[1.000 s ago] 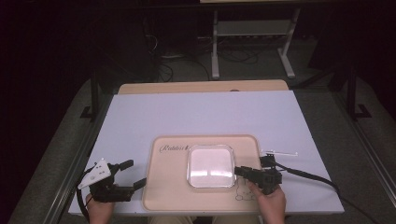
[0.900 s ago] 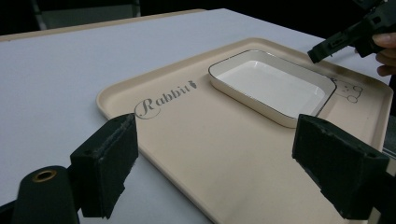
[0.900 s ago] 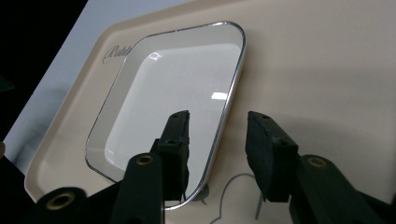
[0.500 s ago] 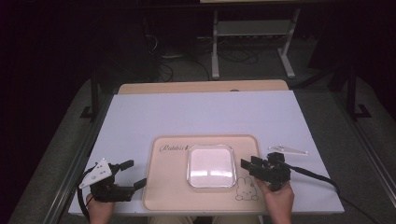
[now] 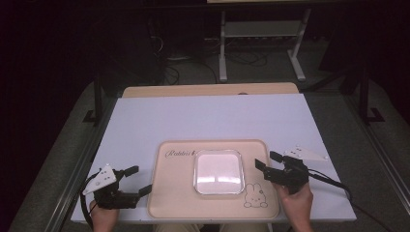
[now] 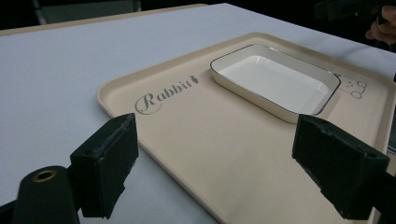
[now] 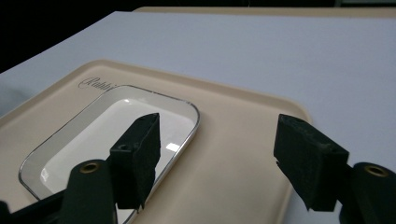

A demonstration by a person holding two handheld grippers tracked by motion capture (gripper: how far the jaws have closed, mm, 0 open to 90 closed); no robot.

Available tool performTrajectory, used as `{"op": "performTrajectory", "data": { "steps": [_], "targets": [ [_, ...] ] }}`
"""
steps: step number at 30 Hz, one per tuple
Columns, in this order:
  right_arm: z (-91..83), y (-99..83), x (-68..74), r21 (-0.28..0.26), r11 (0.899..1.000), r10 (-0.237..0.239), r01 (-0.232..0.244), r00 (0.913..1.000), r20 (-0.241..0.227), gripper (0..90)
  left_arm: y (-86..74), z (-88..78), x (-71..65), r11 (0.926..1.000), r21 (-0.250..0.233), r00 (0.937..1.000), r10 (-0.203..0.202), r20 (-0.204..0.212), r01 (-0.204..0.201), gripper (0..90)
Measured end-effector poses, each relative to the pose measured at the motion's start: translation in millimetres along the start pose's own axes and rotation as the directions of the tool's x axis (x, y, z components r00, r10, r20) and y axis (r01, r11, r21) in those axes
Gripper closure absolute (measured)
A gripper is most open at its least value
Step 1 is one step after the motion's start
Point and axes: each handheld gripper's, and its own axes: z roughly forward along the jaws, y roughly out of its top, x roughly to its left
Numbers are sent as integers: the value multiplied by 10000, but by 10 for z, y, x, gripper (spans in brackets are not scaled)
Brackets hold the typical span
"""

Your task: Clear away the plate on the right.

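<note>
1. Grippers first: the right gripper (image 5: pixel 267 163) sits at the right edge of the beige tray (image 5: pixel 176 203), its jaws spread wide with nothing between them. They have just been opening.
2. In the right gripper view, that gripper (image 7: pixel 217 154) looks across the tray (image 7: pixel 233 163) toward the white dish (image 7: pixel 93 140). One jaw stands in front of the dish's near rim and the other over the tray's right border; neither pad presses on anything.
3. The left gripper (image 5: pixel 139 181) lies on the white table cover (image 5: pixel 212 116) just off the tray's left edge, held by the person's left hand (image 5: pixel 104 215). Its jaws are also spread apart and empty.
4. In the left gripper view, the left gripper (image 6: pixel 215 158) frames the tray's near corner (image 6: pixel 224 154); the word "Rabbit" is printed on the tray, and the dish (image 6: pixel 275 79) rests beyond it.
5. The dish (image 5: pixel 217 171) is a shallow, square-cornered white vessel with a thin dark rim. It sits flat on the tray, a little right of the middle, and it is empty.
6. A small rabbit drawing (image 5: pixel 255 195) marks the tray's near right corner, beside the dish.
7. The right hand (image 5: pixel 296 203) grips the right tool from below, with its cable (image 5: pixel 333 181) trailing off to the right across the table cover.
8. The grey three-cornered plate (image 5: pixel 304 153) on the right gripper shows just behind its jaws.
</note>
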Motion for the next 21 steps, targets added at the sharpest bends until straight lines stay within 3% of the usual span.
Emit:
{"op": "performTrajectory", "data": {
  "steps": [6,10,14,19,21],
  "targets": [
    [-111,62,-86,-481,9913,-1204,1223,9919,403,285,-1,7,0,10000,13,10000,-22,-14,22,140],
    [-160,56,-160,-611,9832,-1697,1719,9847,405,273,-1,15,-1,10000,60,10000,28,5,-28,140],
    [-219,36,-258,-731,9812,-1762,1787,9836,396,270,-3,27,0,9999,133,10000,52,11,-52,140],
    [-309,10,-349,-723,9707,-2223,2290,9708,901,272,-7,33,-4,9997,198,9999,109,27,-109,140],
    [-341,-15,-391,-778,9721,-2146,2215,9728,876,272,-8,37,-5,9997,227,9999,132,8,-133,140]
  ]
}}
